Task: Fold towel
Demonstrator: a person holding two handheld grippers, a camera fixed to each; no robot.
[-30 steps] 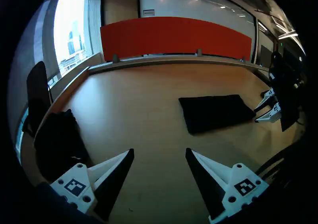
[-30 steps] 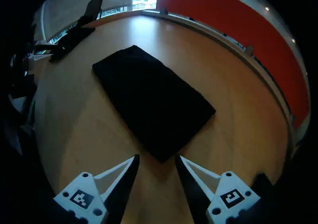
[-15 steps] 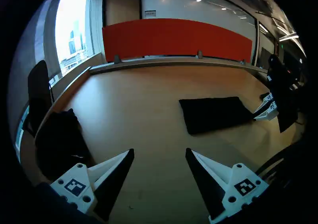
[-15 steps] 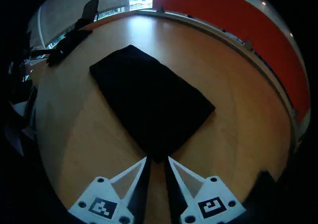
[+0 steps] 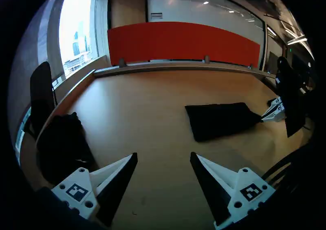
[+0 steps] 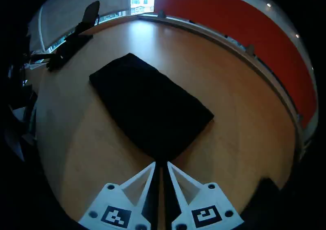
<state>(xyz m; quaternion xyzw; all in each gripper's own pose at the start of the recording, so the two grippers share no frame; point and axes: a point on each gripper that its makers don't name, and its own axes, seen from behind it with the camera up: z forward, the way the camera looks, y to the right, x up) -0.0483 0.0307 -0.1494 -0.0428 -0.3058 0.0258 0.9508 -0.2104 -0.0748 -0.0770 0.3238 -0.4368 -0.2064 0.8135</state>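
**Right gripper pinching a corner of the black rectangular cloth towel**

The right gripper's fingers are pressing almost together on the towel's nearest corner. The rest of the cloth is lying flat ahead of them on the light wooden table. The left gripper is hovering over bare table with its fingers spread wide. From there the towel is lying ahead of the fingers and off to their right, well apart.
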